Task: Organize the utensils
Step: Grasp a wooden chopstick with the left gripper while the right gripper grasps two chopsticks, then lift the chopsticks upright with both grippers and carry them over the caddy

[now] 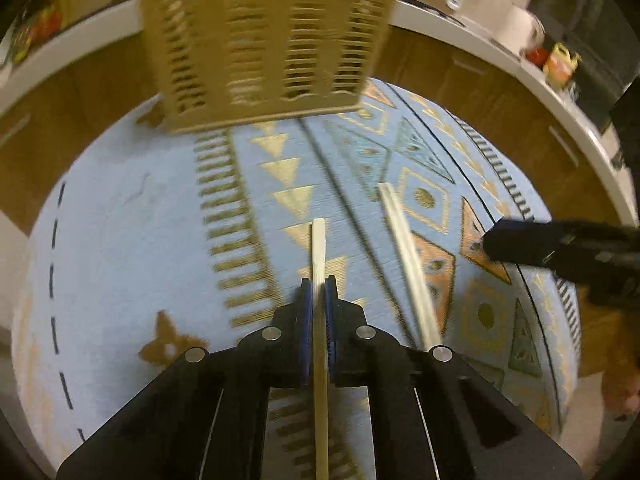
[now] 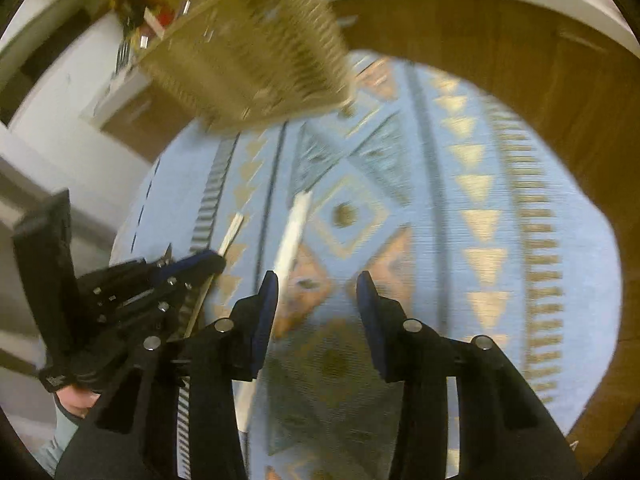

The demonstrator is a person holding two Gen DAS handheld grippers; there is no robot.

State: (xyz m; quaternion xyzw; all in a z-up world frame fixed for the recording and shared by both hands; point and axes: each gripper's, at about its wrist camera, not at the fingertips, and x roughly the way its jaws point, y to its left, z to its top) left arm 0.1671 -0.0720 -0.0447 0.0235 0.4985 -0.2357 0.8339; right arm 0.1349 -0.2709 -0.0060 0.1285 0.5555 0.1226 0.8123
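The second pale wooden chopstick (image 2: 294,226) lies loose on the blue patterned cloth (image 2: 500,184) that covers the bench, its long axis running from near to far and leaning a little rightward at the far end in the right wrist view. We judge the coming move turns on this: the stick sits just left of the gap of the right tool (image 2: 316,280), close against the left blue pad (image 2: 269,300), so that tool would need to shift left to straddle it. The right tool's jaws stand apart with nothing between them, though motion blur leaves the stick's near end hard to trace. The first pale wooden chopstick (image 1: 319,248) is clenched in the left tool (image 1: 319,286), its far end jutting beyond the pads and its length running straight back along the fingers. We take the right hand as the nearer to the loose stick, and the left one is already occupied. The tan slotted plastic basket (image 1: 264,36) stands at the far edge of the cloth, well apart from both sticks, with brown wooden cabinet fronts (image 1: 480,92) beyond. We can read no brand, label or writing anywhere; the packets on the far white counter (image 1: 472,28) are too blurred.
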